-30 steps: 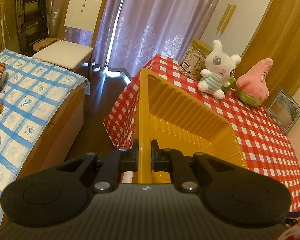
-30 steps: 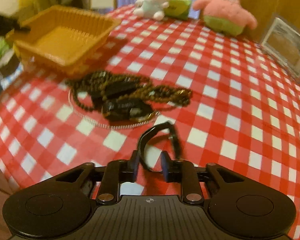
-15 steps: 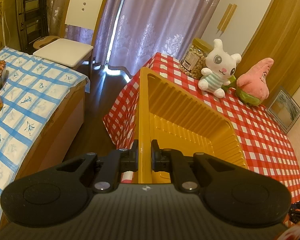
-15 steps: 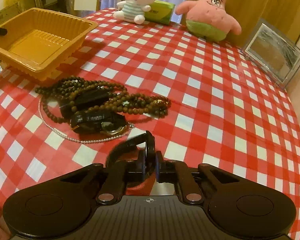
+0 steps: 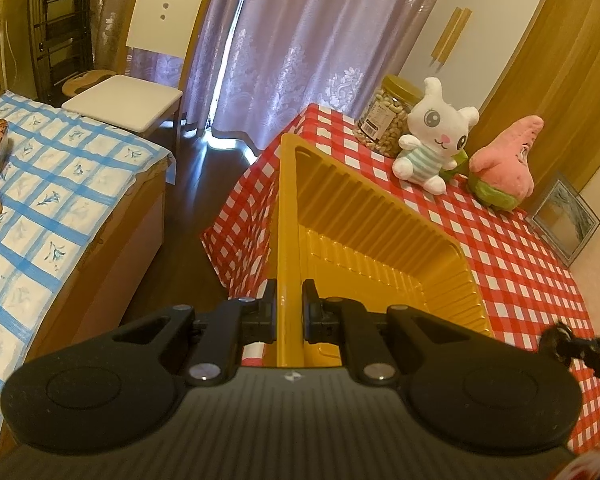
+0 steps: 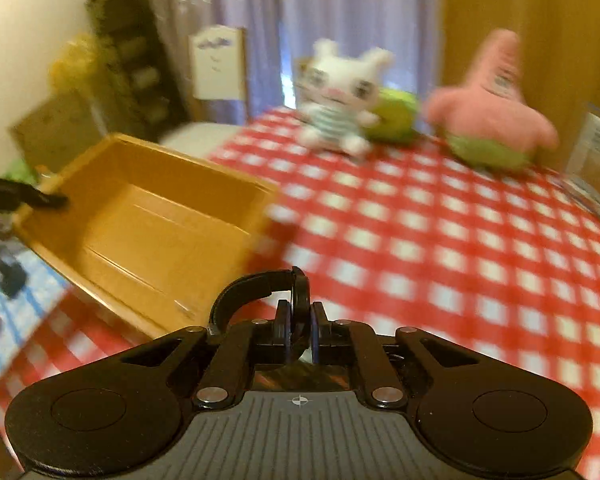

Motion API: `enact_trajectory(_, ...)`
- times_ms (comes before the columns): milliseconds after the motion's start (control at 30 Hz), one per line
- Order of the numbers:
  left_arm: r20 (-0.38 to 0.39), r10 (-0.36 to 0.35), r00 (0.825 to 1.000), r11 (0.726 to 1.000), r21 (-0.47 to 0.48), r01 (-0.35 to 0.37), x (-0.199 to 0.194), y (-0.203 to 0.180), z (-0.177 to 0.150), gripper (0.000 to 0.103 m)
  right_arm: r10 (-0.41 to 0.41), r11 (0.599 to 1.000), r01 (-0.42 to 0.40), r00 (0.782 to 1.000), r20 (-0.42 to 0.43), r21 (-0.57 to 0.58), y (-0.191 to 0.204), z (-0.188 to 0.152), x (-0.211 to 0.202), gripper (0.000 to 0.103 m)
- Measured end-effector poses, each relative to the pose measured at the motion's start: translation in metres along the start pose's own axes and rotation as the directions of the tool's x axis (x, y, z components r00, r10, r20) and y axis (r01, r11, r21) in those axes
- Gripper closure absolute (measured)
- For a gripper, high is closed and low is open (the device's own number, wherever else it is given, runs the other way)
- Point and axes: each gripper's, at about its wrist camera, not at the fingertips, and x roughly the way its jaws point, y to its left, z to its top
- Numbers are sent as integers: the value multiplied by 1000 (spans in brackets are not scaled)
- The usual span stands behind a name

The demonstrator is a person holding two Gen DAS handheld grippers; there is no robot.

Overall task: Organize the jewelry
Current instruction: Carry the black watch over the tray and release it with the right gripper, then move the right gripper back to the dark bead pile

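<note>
My left gripper [image 5: 289, 308] is shut on the near rim of the yellow plastic tray [image 5: 380, 256], which sits at the corner of the red checked table [image 5: 520, 264]. My right gripper [image 6: 299, 326] is shut on a black watch [image 6: 260, 286]; its strap curls up and to the left of the jaws. It is held above the table just right of the tray [image 6: 152, 220]. In the left wrist view the right gripper's tip with the watch [image 5: 560, 340] shows at the right edge. The other jewelry is out of view.
A white bunny plush [image 5: 432, 148], a pink star plush [image 5: 504, 164], a jar of nuts [image 5: 388, 116] and a picture frame [image 5: 568, 220] stand along the table's far side. A bed with a blue checked cover [image 5: 52, 208] and a white chair [image 5: 140, 88] are left of the table.
My right gripper closed on the black watch, lifted it off the table and swung left toward the tray. The left gripper kept its hold on the tray rim.
</note>
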Motion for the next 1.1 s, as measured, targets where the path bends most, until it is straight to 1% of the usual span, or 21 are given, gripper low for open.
enact_trajectory(100, -7, -8, 1000, 1000, -2, 8, 1, -1, 0, 93, 73, 996, -73, 997, -12, -45, 27, 11, 25, 94)
enact_trajectory(200, -9, -17, 1000, 1000, -4, 17, 1, -2, -2, 93, 103, 993, -106, 993, -55, -51, 45, 16, 52, 94)
enact_trajectory(367, -7, -32, 999, 999, -11, 32, 2, -6, -4, 93, 106, 993, -112, 988, -108, -45, 61, 14, 87, 94)
enact_trajectory(533, -6, -38, 999, 999, -25, 38, 4, -5, -5, 94, 115, 992, -122, 983, -144, -41, 68, 9, 103, 94)
enact_trajectory(633, -6, -36, 999, 999, -30, 36, 5, -3, -6, 94, 128, 990, -135, 982, -140, -37, 71, 10, 105, 93)
enact_trajectory(667, -6, -39, 999, 999, -35, 38, 7, -3, -5, 94, 134, 989, -141, 981, -143, -41, 72, 11, 105, 90)
enact_trajectory(733, -7, -40, 999, 998, -39, 40, 7, -2, -6, 94, 144, 988, -150, 980, -135, -35, 73, 13, 103, 81)
enact_trajectory(767, -7, -39, 999, 999, -39, 39, 8, -2, -6, 94, 144, 988, -149, 981, -128, -28, 72, 13, 101, 73)
enact_trajectory(800, -7, -40, 999, 998, -37, 40, 8, -2, -6, 93, 147, 988, -150, 982, -116, -20, 71, 13, 99, 68)
enact_trajectory(867, -6, -39, 999, 998, -43, 39, 10, -1, -8, 93, 151, 988, -152, 984, -97, -8, 68, 14, 92, 65)
enact_trajectory(967, -3, -46, 999, 997, -65, 46, 13, 3, -11, 93, 140, 990, -140, 988, -64, 7, 61, 15, 79, 65)
enact_trajectory(1100, 3, -54, 999, 994, -98, 54, 19, 13, -18, 93, 102, 994, -101, 995, -24, 33, 46, 15, 60, 65)
